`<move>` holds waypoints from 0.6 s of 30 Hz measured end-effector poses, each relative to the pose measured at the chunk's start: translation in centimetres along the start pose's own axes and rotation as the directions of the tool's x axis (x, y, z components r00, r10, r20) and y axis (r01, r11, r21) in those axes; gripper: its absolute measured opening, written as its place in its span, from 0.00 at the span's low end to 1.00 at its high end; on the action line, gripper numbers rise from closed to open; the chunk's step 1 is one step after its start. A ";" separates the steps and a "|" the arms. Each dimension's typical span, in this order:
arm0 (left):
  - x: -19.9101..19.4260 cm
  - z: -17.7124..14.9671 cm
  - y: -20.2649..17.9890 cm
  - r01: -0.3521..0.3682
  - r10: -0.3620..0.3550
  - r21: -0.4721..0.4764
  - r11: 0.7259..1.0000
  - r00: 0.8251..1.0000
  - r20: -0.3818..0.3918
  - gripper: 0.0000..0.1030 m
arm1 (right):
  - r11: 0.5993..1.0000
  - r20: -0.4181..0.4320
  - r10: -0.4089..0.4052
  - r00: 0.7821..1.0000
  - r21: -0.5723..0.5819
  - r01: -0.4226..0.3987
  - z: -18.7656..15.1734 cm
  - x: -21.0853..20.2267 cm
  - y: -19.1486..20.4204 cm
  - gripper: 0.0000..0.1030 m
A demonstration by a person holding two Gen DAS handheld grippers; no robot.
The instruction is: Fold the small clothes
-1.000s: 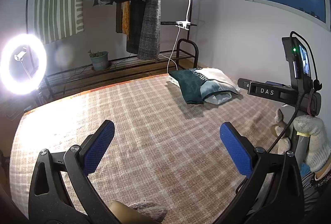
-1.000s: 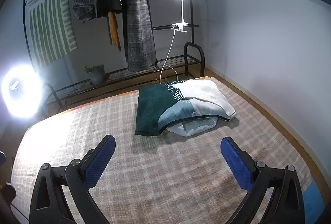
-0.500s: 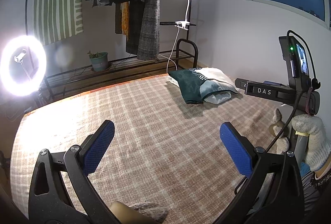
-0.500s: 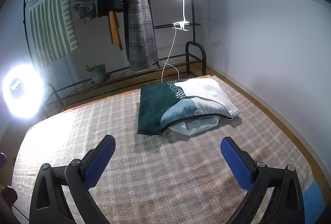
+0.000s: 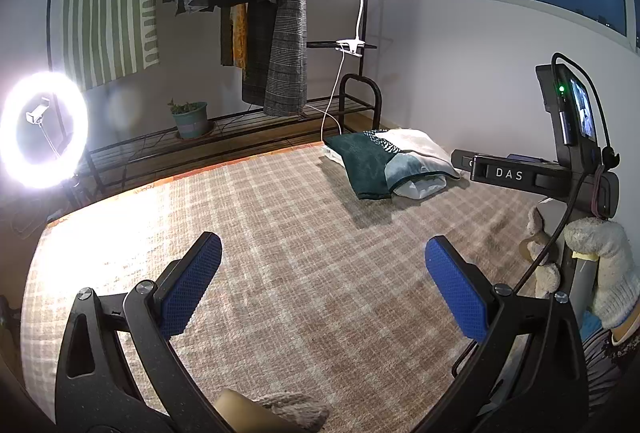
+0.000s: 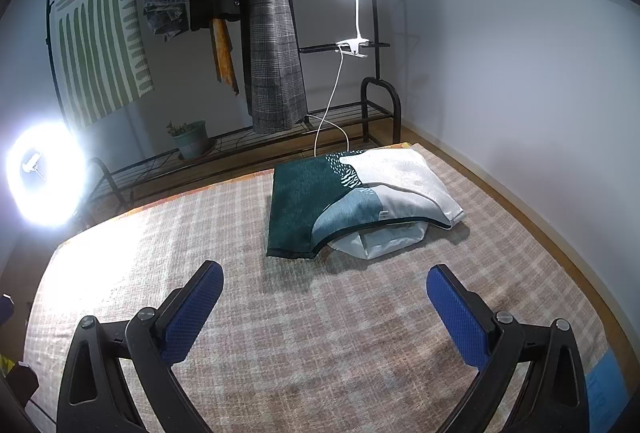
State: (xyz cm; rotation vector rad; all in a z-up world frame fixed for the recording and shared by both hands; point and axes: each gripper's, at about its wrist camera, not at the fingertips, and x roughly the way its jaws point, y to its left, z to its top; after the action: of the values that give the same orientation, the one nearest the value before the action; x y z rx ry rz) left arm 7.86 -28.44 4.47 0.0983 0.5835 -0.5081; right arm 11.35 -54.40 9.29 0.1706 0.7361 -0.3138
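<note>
Already folded, the garment (image 6: pixel 320 201) lies on the pillow (image 6: pixel 404 177); both grippers (image 5: pixel 322 281) (image 6: pixel 324 307) hover spread, holding nothing: finished or awaiting another piece.

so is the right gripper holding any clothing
No, the right gripper is open and empty above the plaid blanket.
</note>
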 end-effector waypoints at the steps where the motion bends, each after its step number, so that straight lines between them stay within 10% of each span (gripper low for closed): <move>1: 0.0 0.0 0.0 0.000 0.000 0.002 1.000 1.000 0.001 1.00 | 1.000 0.000 0.000 1.000 0.000 0.000 0.0 0.0 0.0 1.00; 18: 0.0 -0.1 0.0 0.001 -0.001 0.008 1.000 1.000 0.001 1.00 | 1.000 -0.003 0.004 1.000 -0.001 -0.004 0.0 0.0 0.0 1.00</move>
State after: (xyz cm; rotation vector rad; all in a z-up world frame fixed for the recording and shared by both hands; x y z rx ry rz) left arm 7.76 -28.43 4.42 0.1050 0.5805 -0.5114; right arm 11.36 -54.43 9.26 0.1717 0.7387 -0.3095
